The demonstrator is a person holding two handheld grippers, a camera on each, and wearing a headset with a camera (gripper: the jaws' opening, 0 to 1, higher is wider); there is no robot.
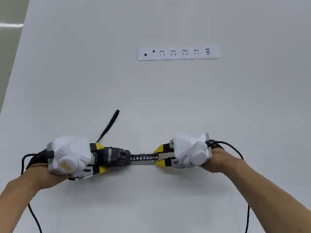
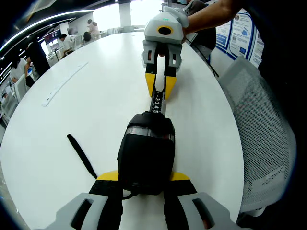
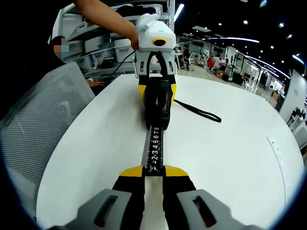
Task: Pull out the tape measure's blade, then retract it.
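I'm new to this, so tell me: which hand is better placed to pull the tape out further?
Likely the right. The right gripper is shut on the end of the blade, while the left gripper clamps the case, anchoring it.

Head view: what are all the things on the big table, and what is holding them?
table: one, white, under everything.
power strip: one, white, flat on the far side of the table.
tape measure: one, black case, near edge, held at the left.
blade: one, black with white numbers, pulled out between the two grippers.
strap: one, black, lying on the table behind the case.
left gripper: one, white and yellow, shut on the case.
right gripper: one, white and yellow, shut on the blade's end.
hands: two, one behind each gripper.
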